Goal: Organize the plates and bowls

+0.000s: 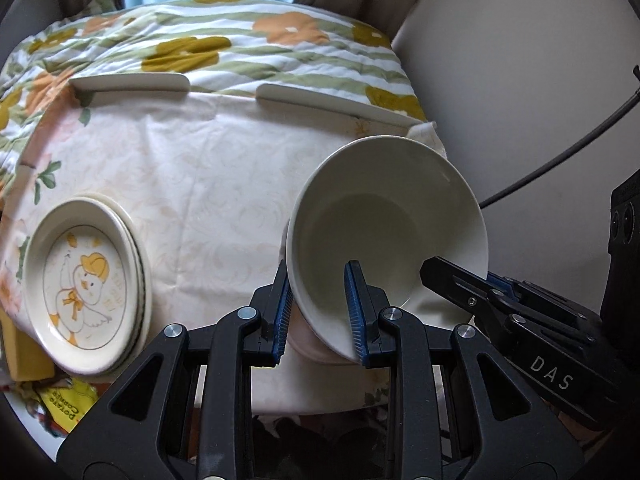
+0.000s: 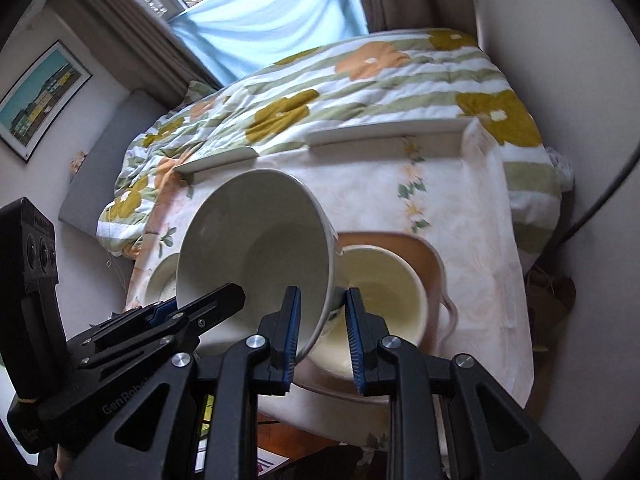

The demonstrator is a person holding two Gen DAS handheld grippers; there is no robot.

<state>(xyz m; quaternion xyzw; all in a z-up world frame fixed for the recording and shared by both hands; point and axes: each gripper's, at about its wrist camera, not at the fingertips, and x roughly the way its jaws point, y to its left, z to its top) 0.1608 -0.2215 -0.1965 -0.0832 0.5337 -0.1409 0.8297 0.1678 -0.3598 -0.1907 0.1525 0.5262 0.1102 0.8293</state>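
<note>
A white bowl [image 1: 384, 220] hangs tilted above the table [image 1: 200, 184], its mouth facing the cameras. The left gripper [image 1: 320, 312] and right gripper [image 2: 322, 332] each pinch its rim. Plates [image 1: 86, 284] sit left of it.

Home bedroom — flowered quilt [image 2: 360, 92] on bed, curtained window [image 2: 256, 36], framed picture [image 2: 40, 96] on wall

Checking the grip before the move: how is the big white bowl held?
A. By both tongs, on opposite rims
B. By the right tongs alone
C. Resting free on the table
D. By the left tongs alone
A: the left tongs and right tongs each clamp the rim of the white bowl, on opposite sides.
</note>
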